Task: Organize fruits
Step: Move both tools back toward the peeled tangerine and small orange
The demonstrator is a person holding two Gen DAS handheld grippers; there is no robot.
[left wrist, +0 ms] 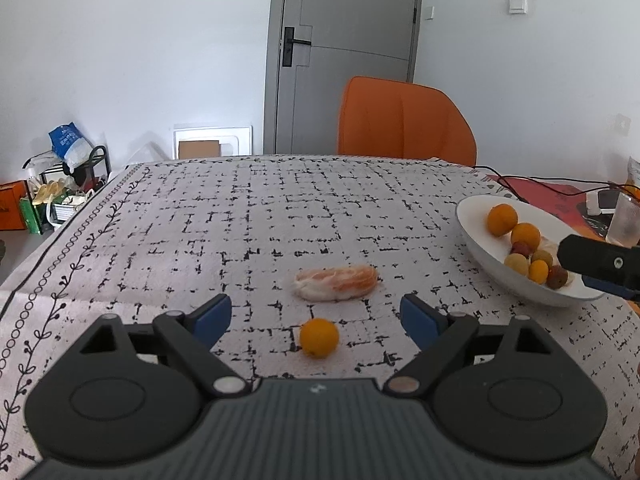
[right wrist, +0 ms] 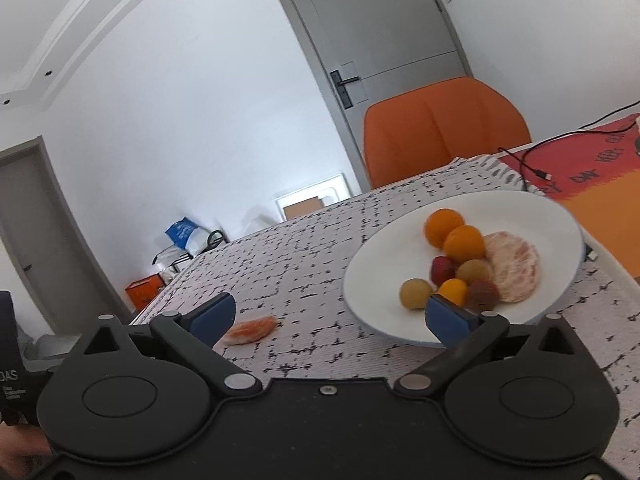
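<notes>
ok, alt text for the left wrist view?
The open left gripper hovers over a patterned tablecloth, a small orange between its fingers and a peeled citrus segment just beyond. At right, a white plate holds mixed fruit.

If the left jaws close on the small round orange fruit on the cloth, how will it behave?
The small orange fruit looks round and smooth, so it will probably roll if nudged. It seems firm and light, likely easy to hold. It lies loose on the tablecloth, between the open left gripper jaws.

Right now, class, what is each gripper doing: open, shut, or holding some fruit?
Left gripper: open, empty, small round orange fruit between its fingers.
Right gripper: open, empty.
</notes>
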